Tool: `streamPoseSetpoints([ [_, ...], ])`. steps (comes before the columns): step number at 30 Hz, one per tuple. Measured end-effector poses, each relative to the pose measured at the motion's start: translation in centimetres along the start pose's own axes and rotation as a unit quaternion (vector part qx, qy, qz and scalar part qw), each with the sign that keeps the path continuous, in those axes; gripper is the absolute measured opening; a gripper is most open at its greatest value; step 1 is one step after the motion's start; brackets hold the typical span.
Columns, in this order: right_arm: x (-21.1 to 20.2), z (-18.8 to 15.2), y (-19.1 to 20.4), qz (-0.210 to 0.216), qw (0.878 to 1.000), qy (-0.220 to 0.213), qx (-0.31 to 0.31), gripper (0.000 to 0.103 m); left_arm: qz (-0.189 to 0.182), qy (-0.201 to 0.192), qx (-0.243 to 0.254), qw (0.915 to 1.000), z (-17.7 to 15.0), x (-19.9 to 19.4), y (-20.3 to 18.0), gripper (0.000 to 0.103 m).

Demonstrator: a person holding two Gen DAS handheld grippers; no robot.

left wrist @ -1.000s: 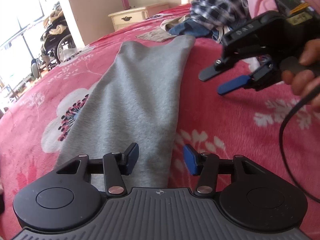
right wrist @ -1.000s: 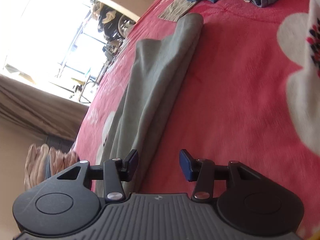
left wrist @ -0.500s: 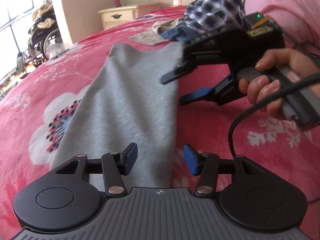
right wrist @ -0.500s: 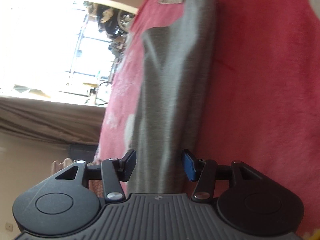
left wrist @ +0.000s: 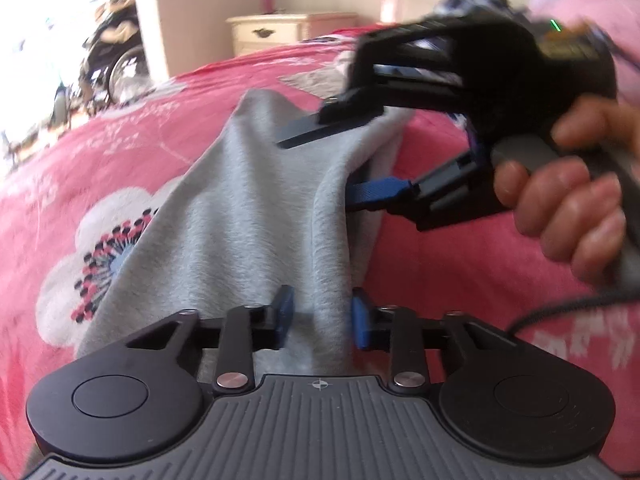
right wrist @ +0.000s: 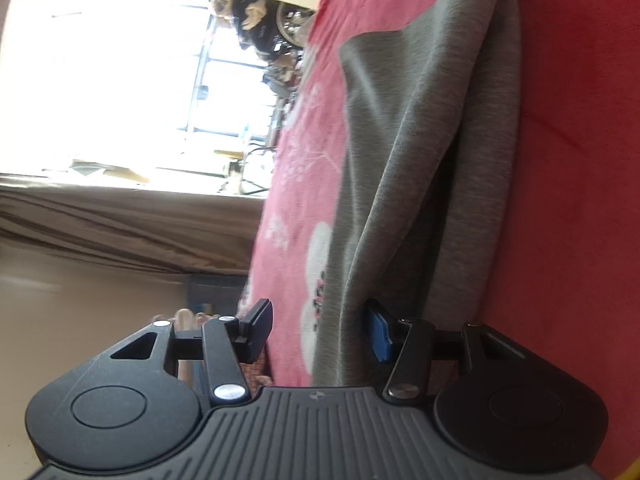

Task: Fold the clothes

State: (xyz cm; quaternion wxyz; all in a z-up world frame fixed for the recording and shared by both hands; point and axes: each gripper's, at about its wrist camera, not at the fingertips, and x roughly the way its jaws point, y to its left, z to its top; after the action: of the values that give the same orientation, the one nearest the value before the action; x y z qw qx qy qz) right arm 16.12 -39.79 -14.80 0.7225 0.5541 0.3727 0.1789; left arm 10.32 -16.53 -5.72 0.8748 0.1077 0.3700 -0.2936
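Since a second ago, right claw (left wrist: 356, 160) swung in to straddle grey garment (left wrist: 248, 216) edge, apart; left claw (left wrist: 322, 318) likewise apart around it on bed (left wrist: 460, 264), probably pre-fold pinch.

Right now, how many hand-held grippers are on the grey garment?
2. The left hand-held gripper straddles the grey garment's near fold; the right hand-held gripper brackets its right edge farther up. Neither has closed.

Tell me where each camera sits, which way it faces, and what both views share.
Left wrist: on the left gripper, facing along the grey garment toward a nightstand; shows the right gripper and hand.
Right wrist: on the right gripper, rolled sideways, facing along the garment toward a window.
Shared: garment, red floral bedspread.
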Motion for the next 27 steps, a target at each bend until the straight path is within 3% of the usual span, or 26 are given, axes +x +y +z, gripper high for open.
streamPoseSetpoints([
  [2,0.2,0.3,-0.1,0.015,1.000,0.004,-0.002,0.054,-0.009,0.000,-0.049,0.9988,0.3,0.2,1.1,0.019],
  [6,0.1,0.8,0.1,0.035,0.999,0.014,-0.018,0.054,-0.033,0.006,-0.124,0.9917,0.6,0.5,2.8,0.018],
  [11,-0.1,1.1,1.3,0.042,0.997,0.021,-0.062,0.054,-0.057,0.000,-0.144,0.9879,1.4,0.4,3.1,0.021],
  [13,-0.3,1.0,1.7,0.017,0.995,0.018,-0.092,0.054,-0.059,-0.006,-0.154,0.9863,1.9,0.7,3.5,0.020],
  [15,-0.8,0.8,2.4,-0.022,0.990,0.013,-0.141,0.054,-0.056,-0.007,-0.163,0.9850,2.3,1.1,3.9,0.009],
  [19,-1.4,-0.2,3.1,-0.093,0.965,0.021,-0.246,0.053,-0.055,-0.009,-0.186,0.9809,2.6,1.2,4.7,0.005],
  [22,-2.2,-1.0,3.3,-0.146,0.942,0.002,-0.302,0.038,-0.062,-0.012,-0.202,0.9774,2.5,1.0,5.1,0.005],
  [25,-2.9,-1.7,3.5,-0.198,0.913,-0.017,-0.356,0.026,-0.064,-0.016,-0.202,0.9772,2.6,0.8,5.0,0.004],
  [27,-3.4,-2.1,3.6,-0.230,0.890,-0.029,-0.392,0.029,-0.069,-0.019,-0.201,0.9769,2.9,0.8,5.0,0.004],
])
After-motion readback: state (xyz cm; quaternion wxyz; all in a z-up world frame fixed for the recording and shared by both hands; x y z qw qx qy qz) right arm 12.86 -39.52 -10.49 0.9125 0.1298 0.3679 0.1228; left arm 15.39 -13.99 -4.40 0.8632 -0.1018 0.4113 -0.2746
